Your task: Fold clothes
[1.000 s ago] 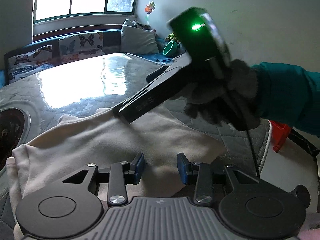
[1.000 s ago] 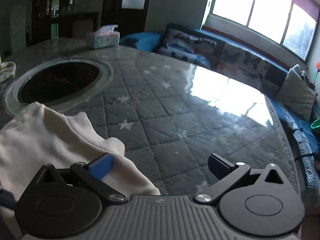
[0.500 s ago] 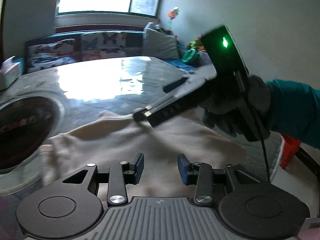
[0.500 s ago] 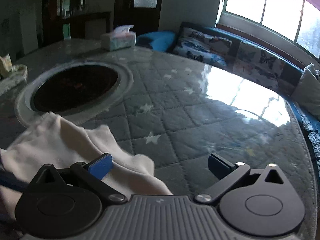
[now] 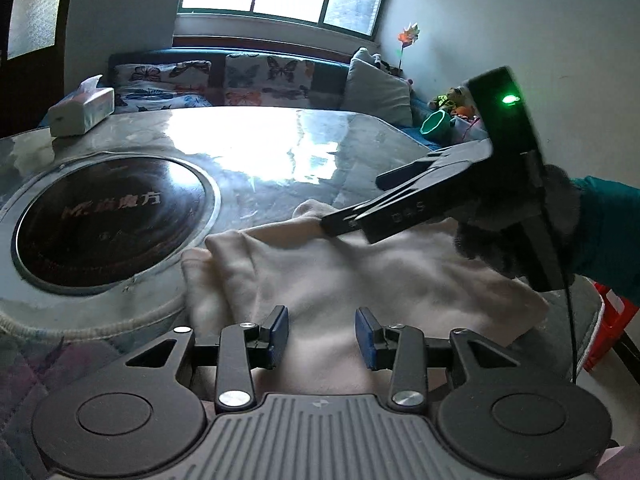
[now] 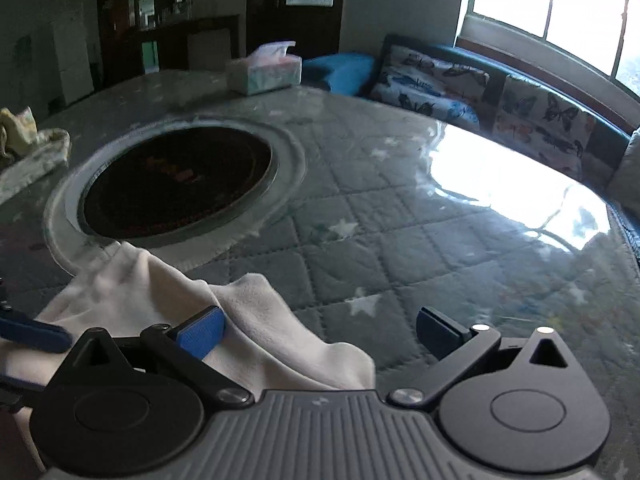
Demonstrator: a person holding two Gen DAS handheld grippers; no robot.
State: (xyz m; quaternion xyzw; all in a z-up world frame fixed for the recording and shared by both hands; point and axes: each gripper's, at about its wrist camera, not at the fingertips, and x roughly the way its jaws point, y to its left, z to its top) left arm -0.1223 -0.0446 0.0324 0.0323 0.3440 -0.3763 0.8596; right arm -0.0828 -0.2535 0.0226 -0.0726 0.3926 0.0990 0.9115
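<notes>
A cream garment (image 5: 360, 280) lies rumpled on the quilted, glass-topped table (image 5: 280, 152), its left end bunched against the rim of the round hob. My left gripper (image 5: 322, 332) hovers low over the garment's near part, blue pads apart, cloth showing under the gap and nothing pinched. A gloved hand in a teal sleeve holds my right gripper (image 5: 352, 203), whose lower fingertip rests at the garment's far edge. In the right wrist view the right gripper (image 6: 320, 332) stands wide open, its left pad over a fold of the garment (image 6: 256, 328), its right pad over bare table.
A dark round hob (image 5: 112, 220) is set into the table at left. A tissue box (image 5: 80, 108) stands at the far edge. A yellowish cloth (image 6: 32, 140) lies far left. A sofa with butterfly cushions (image 5: 264, 76) runs behind; a red stool (image 5: 612, 320) stands at right.
Both views have swung left, bringing the hob into the left wrist view. The garment's left end now lies bunched by the hob rim. Both grippers' openings look unchanged.
</notes>
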